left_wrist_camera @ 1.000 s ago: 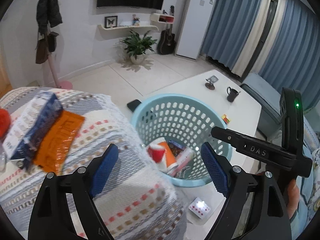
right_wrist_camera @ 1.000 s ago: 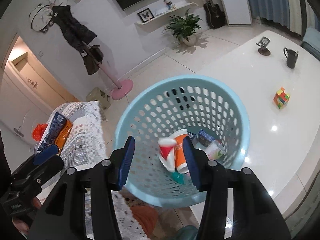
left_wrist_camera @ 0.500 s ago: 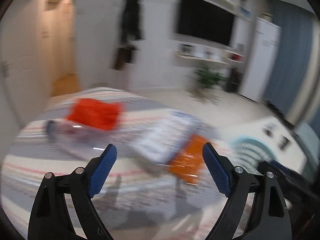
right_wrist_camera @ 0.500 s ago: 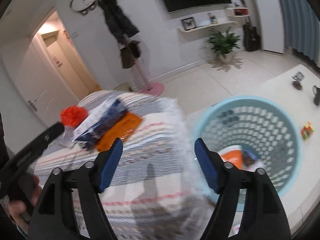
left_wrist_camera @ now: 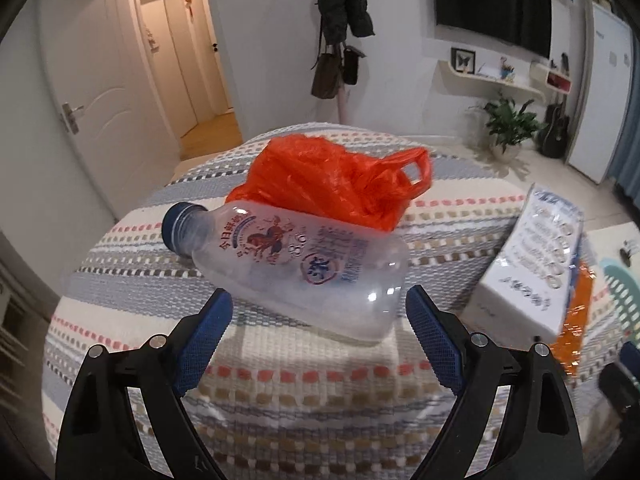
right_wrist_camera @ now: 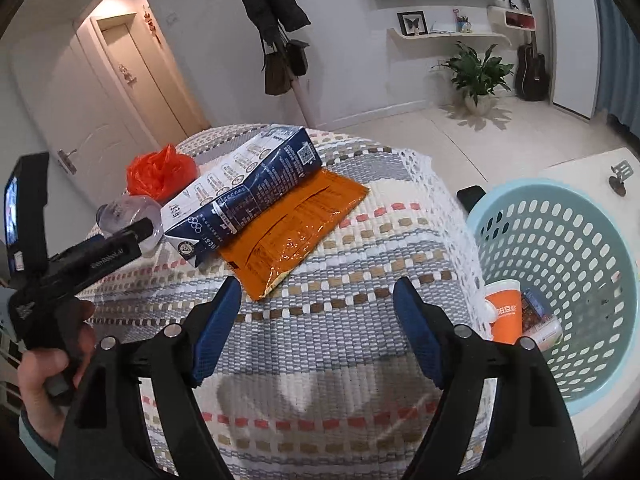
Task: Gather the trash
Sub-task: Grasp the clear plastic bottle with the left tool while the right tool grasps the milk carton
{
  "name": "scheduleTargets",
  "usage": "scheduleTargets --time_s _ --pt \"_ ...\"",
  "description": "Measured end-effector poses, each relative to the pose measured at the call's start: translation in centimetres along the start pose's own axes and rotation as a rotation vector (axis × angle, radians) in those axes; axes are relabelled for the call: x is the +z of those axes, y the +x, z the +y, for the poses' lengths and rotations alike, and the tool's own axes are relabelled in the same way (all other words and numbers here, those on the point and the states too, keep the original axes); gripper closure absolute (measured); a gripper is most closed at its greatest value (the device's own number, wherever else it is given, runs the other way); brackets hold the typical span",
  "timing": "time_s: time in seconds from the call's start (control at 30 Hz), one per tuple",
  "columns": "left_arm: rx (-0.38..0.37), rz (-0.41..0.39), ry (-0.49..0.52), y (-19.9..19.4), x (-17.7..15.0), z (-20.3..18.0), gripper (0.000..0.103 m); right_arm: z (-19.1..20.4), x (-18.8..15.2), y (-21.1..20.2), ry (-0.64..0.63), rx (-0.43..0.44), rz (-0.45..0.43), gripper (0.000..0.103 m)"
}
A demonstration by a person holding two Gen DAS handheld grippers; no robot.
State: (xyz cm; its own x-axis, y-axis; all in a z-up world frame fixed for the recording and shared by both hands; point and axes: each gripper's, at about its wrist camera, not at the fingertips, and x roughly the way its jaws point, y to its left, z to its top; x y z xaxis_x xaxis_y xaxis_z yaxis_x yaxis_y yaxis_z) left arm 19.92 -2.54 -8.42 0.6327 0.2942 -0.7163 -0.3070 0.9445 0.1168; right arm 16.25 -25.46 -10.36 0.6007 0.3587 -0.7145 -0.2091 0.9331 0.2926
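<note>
A living room with white walls is showing behind a round surface [left_wrist_camera: 304,392] that is wearing a striped woven cloth; a coat rack [right_wrist_camera: 276,40] is standing at 12 o'clock and a potted plant [right_wrist_camera: 478,72] at 1 o'clock in the right wrist view.

Going left to right in the left wrist view, a clear plastic bottle [left_wrist_camera: 296,268] with a blue cap is lying on its side, cap pointing to 10 o'clock. A crumpled orange plastic bag [left_wrist_camera: 332,180] is sitting just behind it at 12 o'clock, touching it. At 3 o'clock a milk carton [left_wrist_camera: 532,268] is lying flat, with an orange wrapper [left_wrist_camera: 576,320] peeking out from under its right edge. The left gripper [left_wrist_camera: 316,336] is hovering just in front of the bottle's base, its jaws spread wide and holding nothing, one blue pad on each side of the base.

In the right wrist view the left gripper [right_wrist_camera: 132,236] is appearing at 9 o'clock, by the bottle [right_wrist_camera: 120,212]. Next come the bag [right_wrist_camera: 160,172], the carton [right_wrist_camera: 248,192] and the wrapper [right_wrist_camera: 292,228], the carton overlapping the wrapper's left edge. The right gripper [right_wrist_camera: 316,332] is hanging above bare cloth near the wrapper's near corner, jaws released and empty. At 3 o'clock a light blue laundry basket [right_wrist_camera: 568,240] is standing beside the surface, with an orange paper cup [right_wrist_camera: 506,312] and other scraps lying in its bottom.
</note>
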Motion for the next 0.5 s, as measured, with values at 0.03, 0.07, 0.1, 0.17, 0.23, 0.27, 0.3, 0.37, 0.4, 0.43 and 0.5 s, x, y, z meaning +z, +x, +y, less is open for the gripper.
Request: scheduleTargets --time_s 0.03,0.07,0.1,0.17,0.23,0.27,0.3,0.37,0.4,0.43,0.5 --pt "-0.001 0.003 -0.004 0.1 -0.1 0.5 0.020 -0.1 0.0 0.0 0.001 0.004 0.001 0.029" --pt "-0.011 0.007 -0.010 0.2 0.0 1.0 0.021 -0.2 0.0 0.0 0.000 0.007 0.004 0.029" --pt "-0.024 0.010 -0.019 0.0 -0.2 1.6 0.022 -0.2 -0.1 0.0 -0.003 0.009 0.008 0.029" --pt "-0.044 0.014 -0.033 -0.3 -0.6 2.9 0.022 0.0 -0.1 0.0 -0.011 0.011 0.009 0.029" --pt "-0.051 0.016 -0.047 -0.7 -1.2 4.3 0.022 0.2 -0.1 0.0 -0.020 0.013 0.008 0.029" --pt "-0.054 0.016 -0.057 -0.9 -1.5 5.3 0.022 0.3 -0.1 0.0 -0.022 0.013 0.009 0.029" --pt "-0.052 0.018 -0.067 -0.9 -1.8 6.1 0.022 0.2 0.0 0.1 -0.025 0.013 0.012 0.029" --pt "-0.045 0.026 -0.105 -1.0 -2.6 8.5 0.022 0.3 0.0 0.2 -0.029 0.015 0.015 0.029" --pt "-0.038 0.030 -0.122 -1.1 -2.9 9.5 0.022 0.3 0.0 0.2 -0.030 0.014 0.015 0.029" --pt "-0.033 0.033 -0.133 -1.0 -3.0 10.3 0.022 0.4 -0.1 0.2 -0.032 0.013 0.016 0.029" --pt "-0.037 0.037 -0.165 -1.2 -3.6 12.5 0.023 0.4 -0.1 0.2 -0.035 0.010 0.016 0.029"
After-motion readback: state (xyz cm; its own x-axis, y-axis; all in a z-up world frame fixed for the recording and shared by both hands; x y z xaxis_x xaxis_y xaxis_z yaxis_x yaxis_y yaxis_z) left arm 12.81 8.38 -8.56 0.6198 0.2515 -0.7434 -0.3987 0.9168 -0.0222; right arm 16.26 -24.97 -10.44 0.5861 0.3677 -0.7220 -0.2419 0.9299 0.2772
